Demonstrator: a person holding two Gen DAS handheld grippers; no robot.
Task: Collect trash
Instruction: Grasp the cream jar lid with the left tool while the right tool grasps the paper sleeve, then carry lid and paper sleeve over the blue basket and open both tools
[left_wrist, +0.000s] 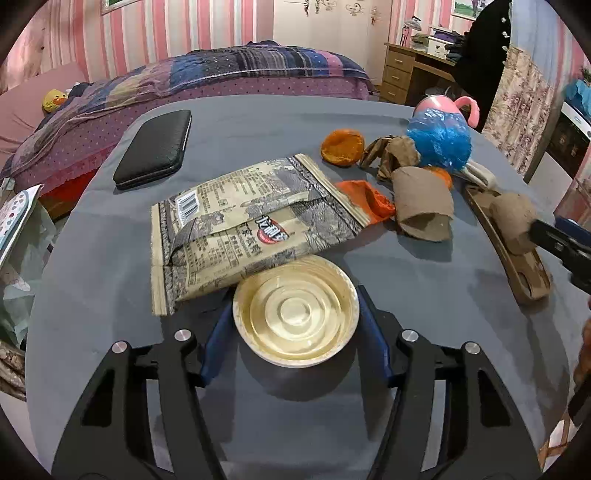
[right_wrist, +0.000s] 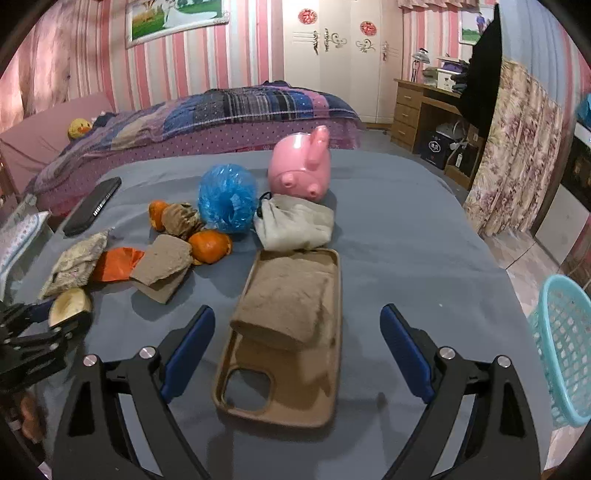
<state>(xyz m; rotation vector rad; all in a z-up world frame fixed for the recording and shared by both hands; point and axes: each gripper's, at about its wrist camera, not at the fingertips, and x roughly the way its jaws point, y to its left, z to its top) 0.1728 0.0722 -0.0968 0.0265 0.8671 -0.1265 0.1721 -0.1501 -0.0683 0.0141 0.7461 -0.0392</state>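
Two orange peels (right_wrist: 210, 245), 1 snack bag (left_wrist: 251, 229), 1 foil cup (left_wrist: 295, 325) on counter (left_wrist: 406, 387). Bag's long axis runs left-right. Left gripper (left_wrist: 295, 330) fingers hug the cup w/ contact unclear; right gripper (right_wrist: 297, 350) fingers wide, empty, over phone case (right_wrist: 288, 387).

Piggy bank (right_wrist: 301, 168), phone case (right_wrist: 288, 339), wallet (left_wrist: 153, 149)

Counting on the worktop (right_wrist: 406, 229): one snack bag (left_wrist: 236, 229), one foil cup (left_wrist: 295, 325), two orange peels (right_wrist: 210, 245) plus an orange scrap (right_wrist: 116, 264), three brown paper wads (right_wrist: 162, 267), one phone case (right_wrist: 291, 387), one piggy bank (right_wrist: 301, 170).
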